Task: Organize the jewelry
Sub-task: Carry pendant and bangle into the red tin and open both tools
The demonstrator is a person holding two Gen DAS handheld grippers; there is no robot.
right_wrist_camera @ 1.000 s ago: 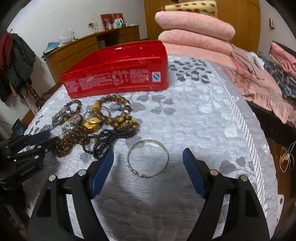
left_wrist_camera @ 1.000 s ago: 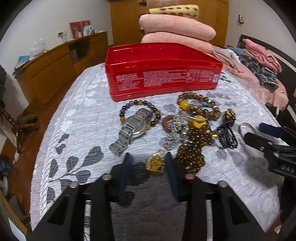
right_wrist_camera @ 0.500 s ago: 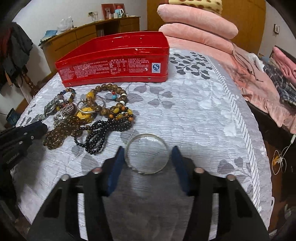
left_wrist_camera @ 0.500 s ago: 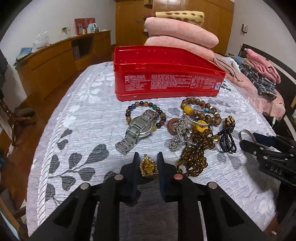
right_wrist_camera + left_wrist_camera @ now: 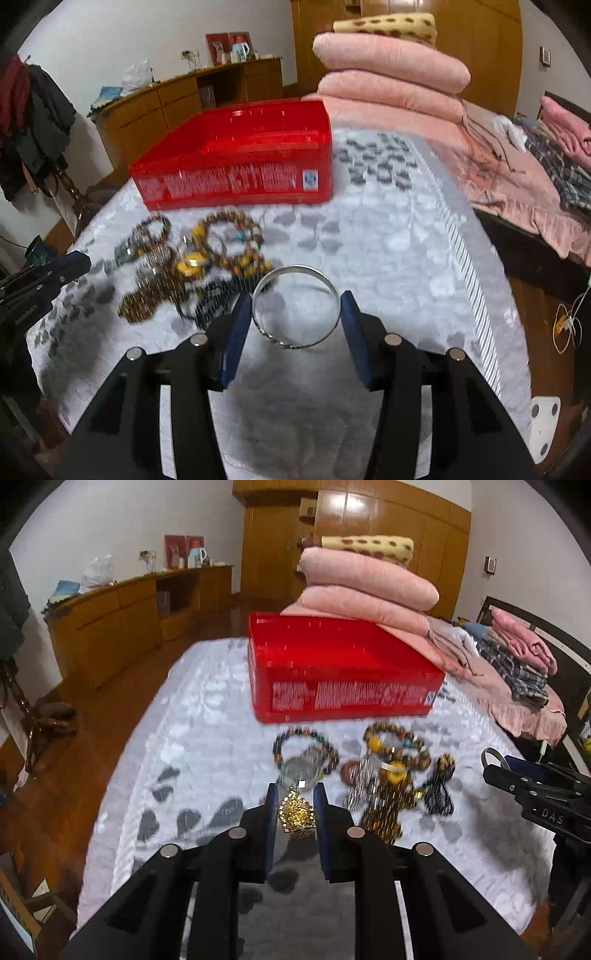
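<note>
The left claw (image 5: pixel 295 808) is clamped on a gold pendant (image 5: pixel 297 814), held just in front of the jewelry pile (image 5: pixel 384 775) on the white leaf-patterned bedspread (image 5: pixel 192 746). The right claw (image 5: pixel 295 314) grips a silver bangle (image 5: pixel 295 306) across its width, beside the same pile (image 5: pixel 177 266). A red box (image 5: pixel 236 162) sits on the bed beyond the beads, in front of folded pink blankets (image 5: pixel 391 70)
</note>
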